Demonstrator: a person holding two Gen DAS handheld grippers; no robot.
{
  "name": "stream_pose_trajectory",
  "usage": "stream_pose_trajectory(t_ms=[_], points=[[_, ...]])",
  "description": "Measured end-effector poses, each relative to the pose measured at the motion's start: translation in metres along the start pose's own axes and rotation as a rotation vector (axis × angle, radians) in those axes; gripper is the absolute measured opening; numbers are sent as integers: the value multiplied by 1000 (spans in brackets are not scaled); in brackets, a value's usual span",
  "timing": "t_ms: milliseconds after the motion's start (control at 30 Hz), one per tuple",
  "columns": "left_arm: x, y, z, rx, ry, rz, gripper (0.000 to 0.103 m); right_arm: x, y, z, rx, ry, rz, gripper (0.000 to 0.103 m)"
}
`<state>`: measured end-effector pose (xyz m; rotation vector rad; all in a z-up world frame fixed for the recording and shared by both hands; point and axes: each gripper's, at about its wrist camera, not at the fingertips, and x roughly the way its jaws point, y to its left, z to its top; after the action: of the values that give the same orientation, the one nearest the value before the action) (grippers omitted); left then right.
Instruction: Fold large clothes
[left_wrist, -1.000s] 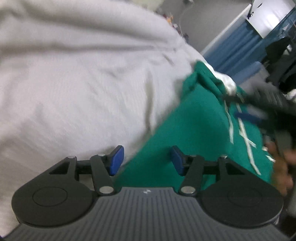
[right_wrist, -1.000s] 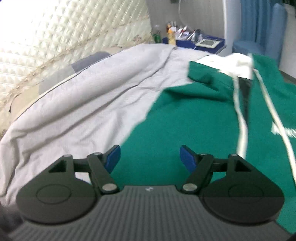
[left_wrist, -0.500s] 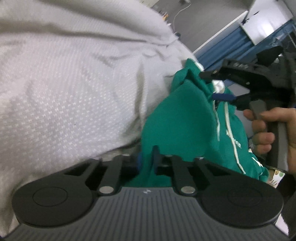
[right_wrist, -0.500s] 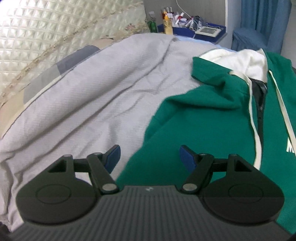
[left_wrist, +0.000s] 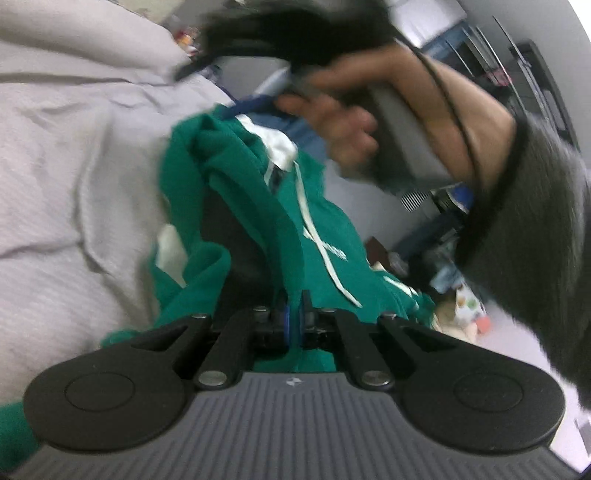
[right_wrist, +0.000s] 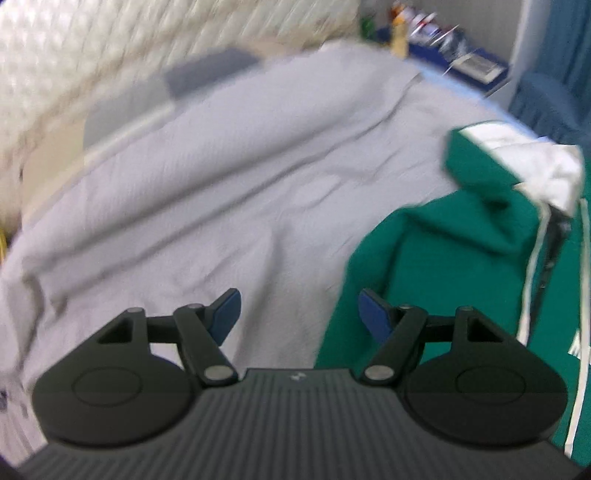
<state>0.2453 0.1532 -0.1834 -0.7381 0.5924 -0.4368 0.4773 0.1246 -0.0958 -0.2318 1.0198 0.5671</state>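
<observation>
Two grippers noted. Left gripper (left_wrist: 294, 320) pinching a fold of green hoodie (left_wrist: 325, 240), raised off grey bedspread (right_wrist: 258, 184). Right gripper (right_wrist: 300, 314) spread, empty, hovering over bedspread beside hoodie's edge. Hoodie bunched at bed's right side, white drawstring (left_wrist: 314, 221) trailing.

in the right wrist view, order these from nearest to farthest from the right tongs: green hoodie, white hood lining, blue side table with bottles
1. green hoodie, just right of the open right tongs
2. white hood lining, farther up on the right
3. blue side table, beyond the bed, top right
</observation>
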Motion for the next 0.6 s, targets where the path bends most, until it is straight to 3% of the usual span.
stream_pose_trajectory(t_ms=[133, 267, 333, 367, 400, 467, 500, 600], points=[[3, -1, -5, 4, 8, -21, 4, 46, 16, -5, -117, 157, -115, 71], [6, 3, -5, -11, 10, -29, 4, 82, 9, -17, -225, 238, -299, 71], [6, 7, -5, -23, 14, -30, 4, 94, 1, -27, -227, 268, -307, 70], [6, 8, -6, -30, 16, -32, 4, 96, -2, -30, -216, 271, -291, 65], [7, 9, -6, -36, 17, -34, 4, 97, -2, -30, -209, 271, -271, 45], [11, 10, -3, -44, 17, -42, 5, 92, 0, -27, -177, 258, -245, 19], [11, 10, -3, -44, 18, -43, 5, 86, 5, -24, -194, 231, -255, 12], [13, 10, -4, -48, 22, -55, 5, 59, 8, -9, -148, 148, -184, 8]])
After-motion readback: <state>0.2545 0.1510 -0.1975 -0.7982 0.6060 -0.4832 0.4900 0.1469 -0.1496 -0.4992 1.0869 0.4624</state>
